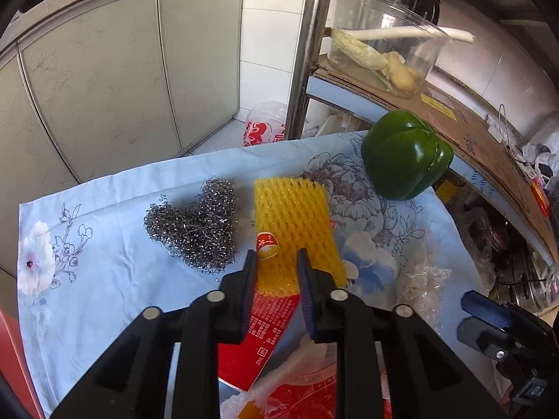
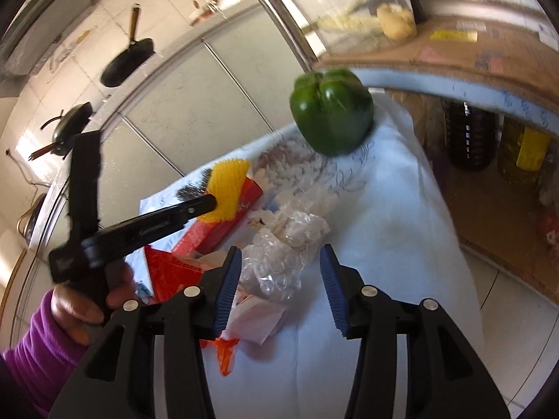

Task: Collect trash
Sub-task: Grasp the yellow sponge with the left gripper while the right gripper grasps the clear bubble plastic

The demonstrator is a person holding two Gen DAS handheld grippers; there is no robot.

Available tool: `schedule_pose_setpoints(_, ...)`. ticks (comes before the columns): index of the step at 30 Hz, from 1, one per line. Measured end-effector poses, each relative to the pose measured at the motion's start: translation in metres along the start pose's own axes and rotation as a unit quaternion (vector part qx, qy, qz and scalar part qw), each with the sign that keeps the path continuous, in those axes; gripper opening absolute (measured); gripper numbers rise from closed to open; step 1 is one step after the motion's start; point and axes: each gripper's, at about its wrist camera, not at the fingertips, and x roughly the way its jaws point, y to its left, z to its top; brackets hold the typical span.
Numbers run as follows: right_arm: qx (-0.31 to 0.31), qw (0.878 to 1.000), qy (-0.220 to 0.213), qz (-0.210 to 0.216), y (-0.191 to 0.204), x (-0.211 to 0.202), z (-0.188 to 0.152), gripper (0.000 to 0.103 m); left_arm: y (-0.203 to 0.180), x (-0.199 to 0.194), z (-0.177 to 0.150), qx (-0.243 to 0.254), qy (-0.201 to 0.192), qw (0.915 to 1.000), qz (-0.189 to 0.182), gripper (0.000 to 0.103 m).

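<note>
A pale blue flowered cloth (image 1: 115, 244) covers the counter and carries everything else. At its far edge, well beyond the yellow foam net (image 1: 291, 223) that serves here as the landmark, sits a green bell pepper (image 1: 405, 155), close under a cardboard-lined shelf (image 1: 464, 122).

The left gripper (image 1: 276, 262) hangs over the near end of the yellow foam net, its jaws partly apart and straddling the net's near end; whether the pads press on it cannot be told. In the right wrist view a hand (image 2: 87, 300) in a purple sleeve (image 2: 38, 352) holds this tool. The right gripper (image 2: 281, 262) stands to the right of the net, jaws released and wide, with nothing clenched, poised above a crumpled clear bubble wrap (image 2: 283, 248).

Just left of the net lies a steel wool scourer (image 1: 195, 227). Under the net's near end rests a red printed carton (image 1: 258, 328), and nearer still than the carton lies a red-and-white wrapper (image 1: 300, 394). A small red-and-white label (image 1: 267, 246) curls against the net's left edge beside the left jaw tip.
</note>
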Motion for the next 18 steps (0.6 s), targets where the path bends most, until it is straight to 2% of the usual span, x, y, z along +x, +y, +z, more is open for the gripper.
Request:
schedule_pose_setpoints(1,0.01,1.0,0.009,0.004,-0.002,0.006,0.0,0.047,-0.001,-0.002,-0.002,0.004,-0.005,1.0,0.002,0.011)
schedule_pose_setpoints(2,0.02,1.0,0.016,0.009,-0.003,0.011,0.001,0.047,-0.003,-0.004,-0.003,0.011,-0.01,0.9999,0.002,0.009)
schedule_pose_setpoints(9,0.03,0.999,0.024,-0.004,0.0,0.027,-0.001,0.047,-0.003,-0.043,-0.01,0.001,-0.058,0.998,-0.026,0.008)
schedule_pose_setpoints(17,-0.001,1.0,0.005,-0.023,0.007,0.034,-0.003,0.047,0.008,-0.097,-0.034,-0.029,-0.099,0.994,-0.037,0.008)
schedule_pose_setpoints(18,-0.003,1.0,0.005,-0.023,0.007,0.034,-0.003,0.044,0.01,-0.103,-0.038,-0.031,-0.101,0.9937,-0.036,0.008)
